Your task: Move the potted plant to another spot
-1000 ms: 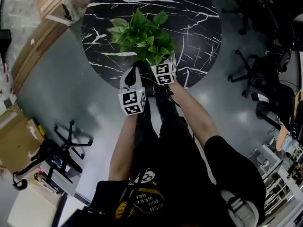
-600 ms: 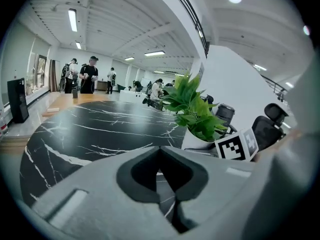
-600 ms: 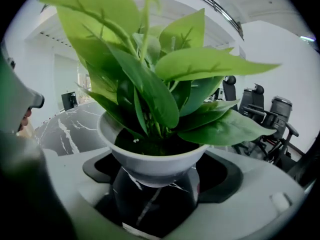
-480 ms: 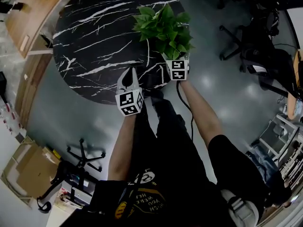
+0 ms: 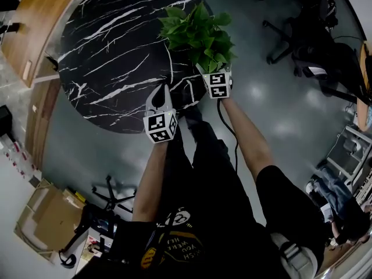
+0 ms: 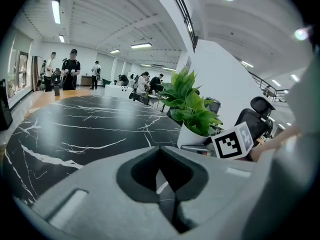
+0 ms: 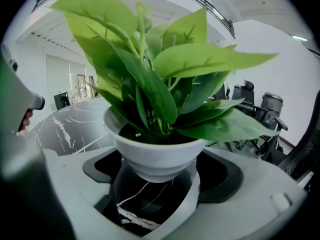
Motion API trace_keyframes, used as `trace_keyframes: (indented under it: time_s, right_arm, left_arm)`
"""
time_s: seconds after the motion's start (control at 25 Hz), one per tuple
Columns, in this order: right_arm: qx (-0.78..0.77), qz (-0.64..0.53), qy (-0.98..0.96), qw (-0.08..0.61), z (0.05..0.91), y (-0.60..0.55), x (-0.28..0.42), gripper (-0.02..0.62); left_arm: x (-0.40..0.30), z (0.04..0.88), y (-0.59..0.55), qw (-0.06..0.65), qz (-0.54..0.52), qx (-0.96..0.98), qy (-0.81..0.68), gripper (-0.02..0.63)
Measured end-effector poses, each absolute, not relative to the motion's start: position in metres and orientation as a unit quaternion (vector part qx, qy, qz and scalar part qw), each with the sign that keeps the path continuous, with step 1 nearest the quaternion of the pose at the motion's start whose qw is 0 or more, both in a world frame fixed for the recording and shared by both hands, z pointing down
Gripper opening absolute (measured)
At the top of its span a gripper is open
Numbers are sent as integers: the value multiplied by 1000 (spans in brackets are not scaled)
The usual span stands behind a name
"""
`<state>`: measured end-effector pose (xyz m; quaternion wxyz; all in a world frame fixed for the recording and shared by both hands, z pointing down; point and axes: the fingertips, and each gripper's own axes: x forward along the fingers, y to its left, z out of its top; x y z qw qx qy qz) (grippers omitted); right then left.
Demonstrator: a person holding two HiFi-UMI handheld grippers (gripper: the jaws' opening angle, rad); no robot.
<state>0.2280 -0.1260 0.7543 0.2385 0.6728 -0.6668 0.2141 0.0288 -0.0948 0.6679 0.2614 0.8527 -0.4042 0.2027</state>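
The potted plant (image 5: 199, 35) has broad green leaves and a white pot (image 7: 154, 153). It is at the right edge of the round black marble table (image 5: 110, 57). My right gripper (image 5: 213, 72) is shut on the pot, whose sides sit between the jaws, with marble showing beneath it. In the right gripper view the gripper (image 7: 155, 186) has the leaves filling the picture above it. My left gripper (image 5: 158, 93) is shut and empty over the table's near edge, left of the plant. The left gripper view shows that gripper (image 6: 161, 170), the plant (image 6: 192, 106) and the right gripper's marker cube (image 6: 233, 141).
Black office chairs (image 5: 302, 34) stand on the grey floor to the right of the table. A wooden counter (image 5: 32, 22) runs along the upper left. A cardboard box (image 5: 43, 222) and a chair base (image 5: 113, 196) lie at lower left. People (image 6: 70, 69) stand far off.
The plant, held in my right gripper, has gone from the near middle of the table to its right edge. My left gripper has stayed shut near the table's front edge.
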Motion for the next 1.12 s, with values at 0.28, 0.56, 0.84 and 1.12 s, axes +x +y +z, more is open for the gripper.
trace_keyframes:
  time_s: [0.28, 0.56, 0.84, 1.12]
  right_arm:
    - [657, 263, -660, 251, 764, -76, 214, 413]
    - [666, 330, -651, 156, 662, -1, 177, 3]
    - [672, 291, -670, 126, 544, 30, 125, 2]
    - [696, 233, -671, 105, 479, 18, 134, 2]
  left_arm:
    - [31, 664, -88, 253, 209, 862, -387, 5]
    - [52, 578, -61, 226, 174, 905, -316, 5]
    - [76, 508, -21, 211, 163, 928, -259, 5]
    - [89, 443, -25, 162, 138, 944, -251, 5]
